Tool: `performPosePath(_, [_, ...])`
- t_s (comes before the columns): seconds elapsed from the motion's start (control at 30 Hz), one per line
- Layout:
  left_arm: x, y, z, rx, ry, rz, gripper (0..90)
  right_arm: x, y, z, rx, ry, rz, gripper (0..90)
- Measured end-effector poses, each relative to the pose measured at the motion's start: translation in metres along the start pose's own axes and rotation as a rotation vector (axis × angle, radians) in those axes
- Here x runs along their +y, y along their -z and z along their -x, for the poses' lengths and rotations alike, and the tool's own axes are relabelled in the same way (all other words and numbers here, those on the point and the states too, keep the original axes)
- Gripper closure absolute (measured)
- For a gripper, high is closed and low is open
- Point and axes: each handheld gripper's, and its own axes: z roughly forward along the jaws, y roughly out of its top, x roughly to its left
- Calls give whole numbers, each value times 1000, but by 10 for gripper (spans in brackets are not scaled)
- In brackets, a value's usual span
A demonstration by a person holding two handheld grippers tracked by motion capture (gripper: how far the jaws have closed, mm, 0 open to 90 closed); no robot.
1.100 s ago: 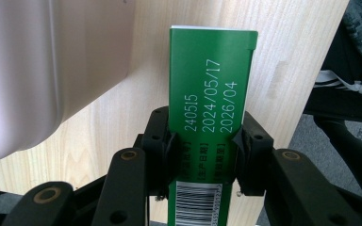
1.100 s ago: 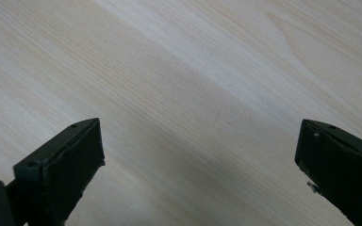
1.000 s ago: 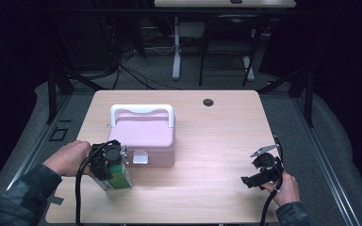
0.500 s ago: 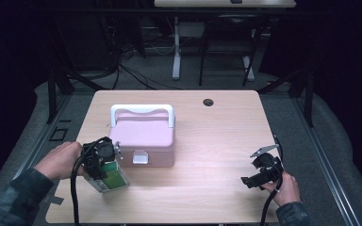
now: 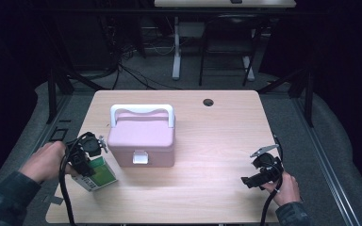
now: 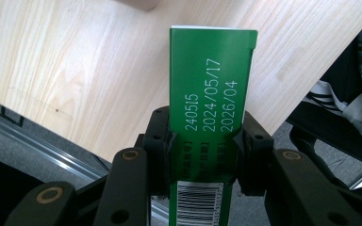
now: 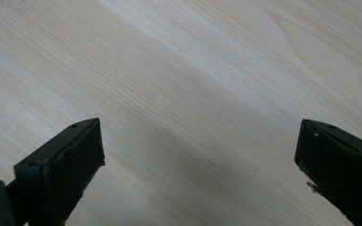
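**Green carton in the clamp beside the pink box**

Here the left gripper (image 5: 86, 157) is closed on a green carton (image 6: 210, 89), its two black jaws pressing the carton's narrow sides just above the barcode. In the high view the carton (image 5: 99, 174) sits just left of the pink box (image 5: 142, 137), near that box's front corner and tilted over the table (image 5: 217, 141); whether its lower end touches the wood I cannot tell. The pink box has its lid down, its white handle up and its front latch apparently fastened.

My reading is that the carrying step is in hand: the carton is gripped and being brought about beside the box. If it is meant to go inside, the next move calls for the lid to be opened first, and the free gripper is the likely tool for that.

The left hand (image 5: 45, 161) comes in low from the left of the box, wrist turned so the gripper points across and down. The right gripper (image 5: 259, 169) rests well to the right of the box, jaws wide apart and holding nothing, aimed at bare wood.
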Motion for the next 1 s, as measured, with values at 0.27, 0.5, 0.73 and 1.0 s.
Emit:
performPosePath(0.27, [-14,4,-14,11,94,7,639,0,0,0,1,-4,2,13])
performPosePath(0.5, [-21,5,-29,15,171,15,641,0,0,0,5,-8,-2,14])
performPosePath(0.73, [-22,6,-47,29,225,17,641,0,0,1,4,-8,-2,14])
performPosePath(1.0, [-17,7,-67,38,268,20,641,0,0,1,1,-6,-3,14])
